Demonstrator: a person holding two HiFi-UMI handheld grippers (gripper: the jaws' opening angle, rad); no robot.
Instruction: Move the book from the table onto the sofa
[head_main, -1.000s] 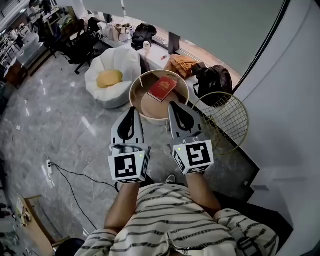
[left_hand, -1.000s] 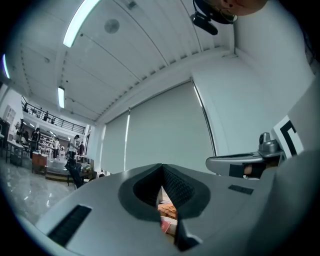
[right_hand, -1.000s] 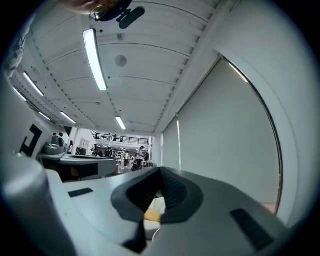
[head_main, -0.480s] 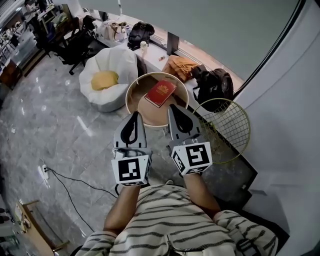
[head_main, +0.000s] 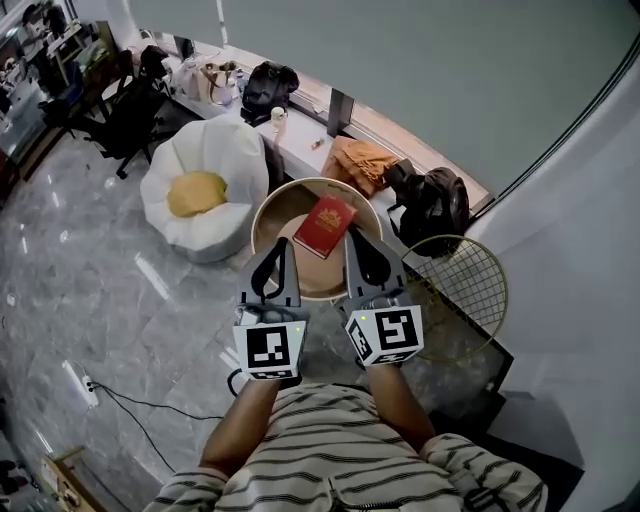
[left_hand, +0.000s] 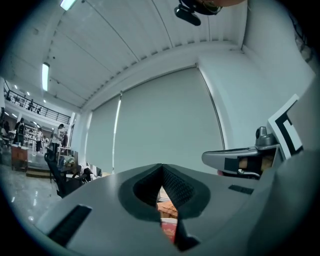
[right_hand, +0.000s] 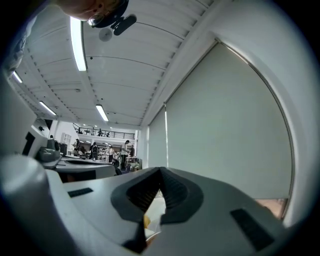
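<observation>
Book (head_main: 325, 226) lies inside the table (head_main: 283, 206) rim — bare floor (head_main: 90, 275) at left.

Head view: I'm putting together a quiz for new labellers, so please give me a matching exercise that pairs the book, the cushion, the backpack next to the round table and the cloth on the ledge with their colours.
Things:
1. book
2. cushion
3. backpack
4. cloth

Colours:
A. black
B. orange
C. red
D. yellow

Pairs: 1-C; 2-D; 3-A; 4-B
</observation>
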